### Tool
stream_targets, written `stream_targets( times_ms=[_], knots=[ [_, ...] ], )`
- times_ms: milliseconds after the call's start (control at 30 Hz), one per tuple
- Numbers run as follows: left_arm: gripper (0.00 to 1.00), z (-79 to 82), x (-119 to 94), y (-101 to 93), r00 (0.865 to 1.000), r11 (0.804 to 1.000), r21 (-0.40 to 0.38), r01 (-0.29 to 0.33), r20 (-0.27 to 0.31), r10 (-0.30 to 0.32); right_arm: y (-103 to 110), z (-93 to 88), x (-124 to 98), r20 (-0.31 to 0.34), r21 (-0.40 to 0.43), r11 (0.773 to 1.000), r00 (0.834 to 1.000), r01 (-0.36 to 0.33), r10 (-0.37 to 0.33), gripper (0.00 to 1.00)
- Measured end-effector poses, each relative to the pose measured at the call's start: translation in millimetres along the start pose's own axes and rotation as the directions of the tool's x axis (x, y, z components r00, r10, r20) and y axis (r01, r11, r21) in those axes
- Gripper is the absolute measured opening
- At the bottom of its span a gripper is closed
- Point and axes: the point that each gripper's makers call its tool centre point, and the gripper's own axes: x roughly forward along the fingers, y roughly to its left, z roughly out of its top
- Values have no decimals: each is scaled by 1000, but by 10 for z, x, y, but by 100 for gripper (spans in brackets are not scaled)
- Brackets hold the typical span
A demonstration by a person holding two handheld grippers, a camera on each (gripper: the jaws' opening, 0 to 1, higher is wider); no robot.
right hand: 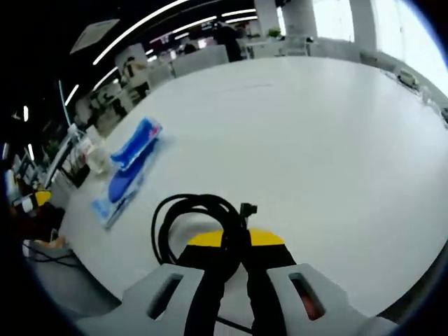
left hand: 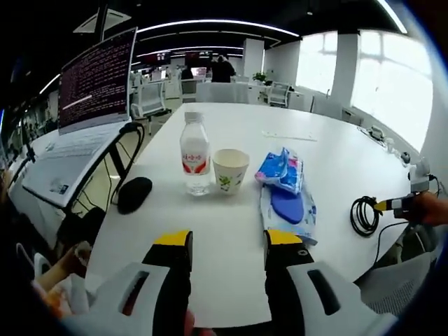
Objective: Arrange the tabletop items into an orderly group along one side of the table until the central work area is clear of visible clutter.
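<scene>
On the white table (left hand: 231,231) stand a clear water bottle (left hand: 194,153) with a red label and a paper cup (left hand: 229,170), side by side. Right of them lie two blue packets (left hand: 285,187), one on the other. A black mouse (left hand: 134,193) sits near the left edge. My left gripper (left hand: 229,241) hangs open over the near edge, holding nothing. At the right edge a coiled black cable (left hand: 364,214) lies with the right gripper (left hand: 402,203) on it. In the right gripper view my right gripper (right hand: 235,241) is shut on the black cable (right hand: 189,217); the blue packets (right hand: 129,168) lie beyond.
A laptop (left hand: 84,119) on a stand sits to the left of the table. A flat strip (left hand: 288,134) lies further back on the table. Office desks, chairs and a person (left hand: 222,68) stand far behind. The table's far half (right hand: 315,126) is bare white.
</scene>
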Motion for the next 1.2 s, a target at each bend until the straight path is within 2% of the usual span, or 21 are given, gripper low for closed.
stream_targets(
  times_ms=[233,433,467,500,600,833,1200],
  knots=[
    [40,129,60,-136,999,1000,3,27,19,-27,36,-62,49,-14,-6,1000,1000,-4,4,8],
    [40,155,89,-190,999,999,17,43,20,-44,72,-98,51,-37,-37,999,999,-16,14,9],
    [40,158,90,-188,999,999,17,43,20,-44,76,-98,50,-39,-45,999,999,-20,18,6],
    [40,164,89,-184,999,999,17,42,20,-42,73,-93,44,-39,-60,998,999,-15,13,2],
    [40,173,85,-189,999,999,12,42,22,-42,92,-89,42,-59,-155,988,998,-27,18,3],
    [40,174,72,-259,998,999,7,51,22,-51,78,-33,12,-37,-109,994,999,-21,17,1],
    [40,163,57,-283,998,998,8,60,17,-60,67,-29,-13,-33,-106,994,999,-21,18,0]
  ],
)
